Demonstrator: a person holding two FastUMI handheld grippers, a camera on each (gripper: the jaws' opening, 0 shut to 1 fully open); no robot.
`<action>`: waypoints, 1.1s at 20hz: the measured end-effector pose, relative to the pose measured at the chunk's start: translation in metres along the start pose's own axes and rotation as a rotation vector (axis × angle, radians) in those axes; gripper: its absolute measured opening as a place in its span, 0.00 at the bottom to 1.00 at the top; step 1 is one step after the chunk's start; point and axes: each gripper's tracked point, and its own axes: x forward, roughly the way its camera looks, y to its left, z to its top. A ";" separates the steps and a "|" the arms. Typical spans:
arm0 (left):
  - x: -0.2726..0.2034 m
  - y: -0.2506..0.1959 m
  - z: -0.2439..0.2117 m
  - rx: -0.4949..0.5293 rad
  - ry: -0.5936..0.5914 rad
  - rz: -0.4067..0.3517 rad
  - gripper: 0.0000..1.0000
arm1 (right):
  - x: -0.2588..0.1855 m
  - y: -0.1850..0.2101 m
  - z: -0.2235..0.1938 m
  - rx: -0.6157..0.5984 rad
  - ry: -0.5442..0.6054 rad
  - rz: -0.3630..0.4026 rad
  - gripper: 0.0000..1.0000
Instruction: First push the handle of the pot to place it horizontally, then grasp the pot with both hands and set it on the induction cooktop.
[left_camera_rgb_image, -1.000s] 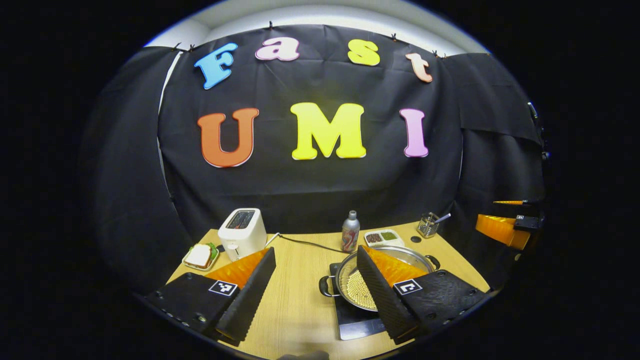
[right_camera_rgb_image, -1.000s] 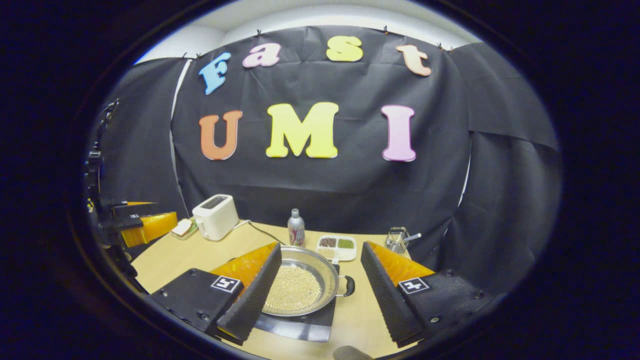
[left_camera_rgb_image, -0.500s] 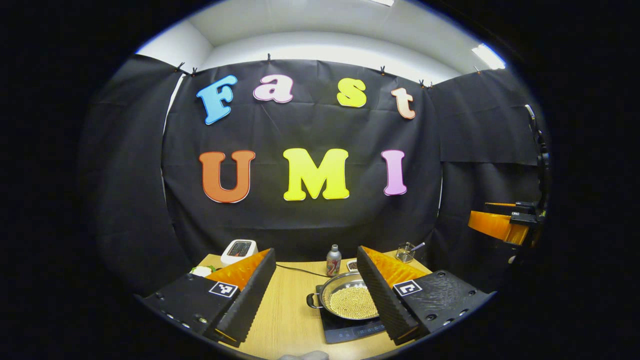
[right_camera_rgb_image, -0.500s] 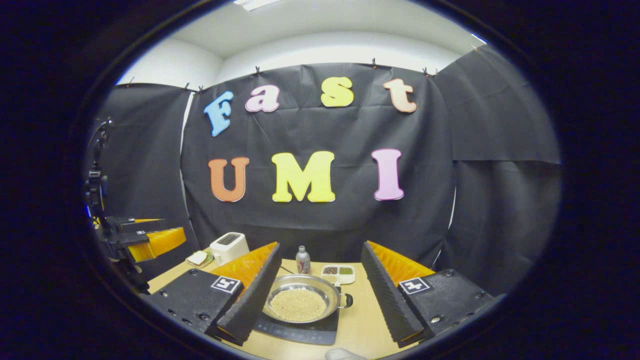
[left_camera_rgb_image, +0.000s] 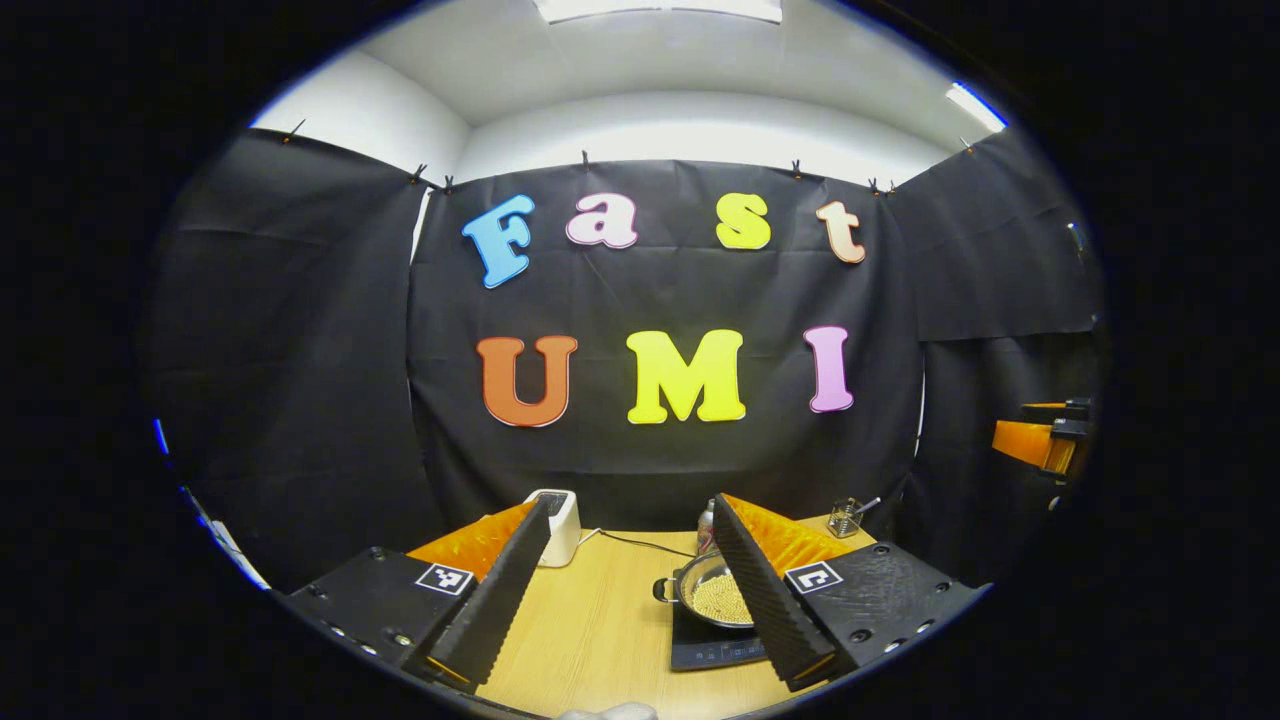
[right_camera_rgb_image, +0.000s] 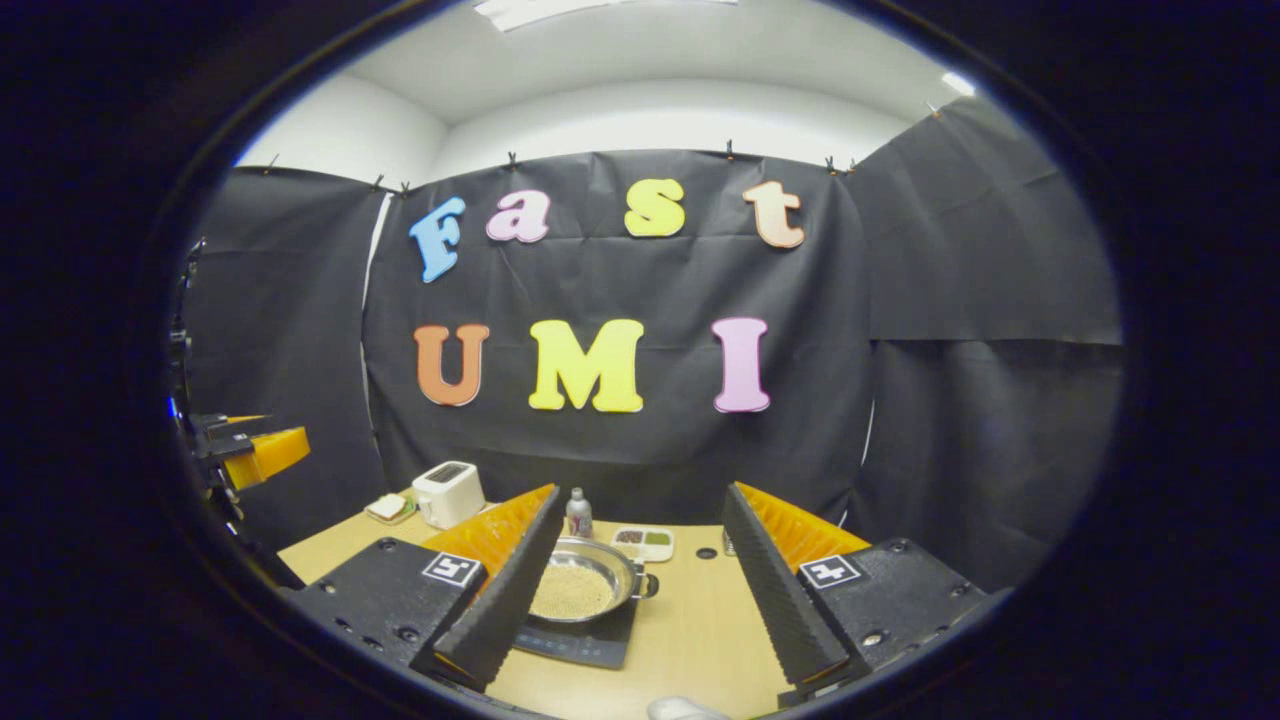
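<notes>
The steel pot (left_camera_rgb_image: 712, 594), holding pale beads, sits on the black induction cooktop (left_camera_rgb_image: 705, 652) on the wooden table; its loop handle (left_camera_rgb_image: 663, 588) points left. My left gripper (left_camera_rgb_image: 631, 510) is open and empty, held well back from the pot, and its right finger hides part of the pot. In the right gripper view the pot (right_camera_rgb_image: 580, 586) rests on the cooktop (right_camera_rgb_image: 585, 646) low and left of centre. My right gripper (right_camera_rgb_image: 640, 492) is also open and empty, far from the pot. Each gripper shows at the edge of the other's view (left_camera_rgb_image: 1040, 442) (right_camera_rgb_image: 255, 450).
A white toaster (right_camera_rgb_image: 447, 492), a plate with a sandwich (right_camera_rgb_image: 388, 508), a bottle (right_camera_rgb_image: 577, 512) and a divided dish (right_camera_rgb_image: 643, 541) stand along the table's (right_camera_rgb_image: 700, 630) back. A glass holding a spoon (left_camera_rgb_image: 848, 516) stands at the back right.
Both grippers have drawn back and up from the table, so the pot and cooktop look smaller and more ceiling shows. The pot has stayed on the cooktop. Both stay open.
</notes>
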 end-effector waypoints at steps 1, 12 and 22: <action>-0.009 -0.002 -0.002 0.001 0.002 0.006 0.97 | -0.008 -0.005 -0.003 0.007 0.003 -0.003 1.00; -0.073 -0.039 -0.014 -0.006 0.001 0.001 0.97 | -0.061 -0.026 -0.024 0.012 -0.024 0.004 1.00; -0.085 -0.049 -0.012 0.020 -0.002 -0.027 0.97 | -0.077 -0.034 -0.034 0.035 -0.014 -0.029 1.00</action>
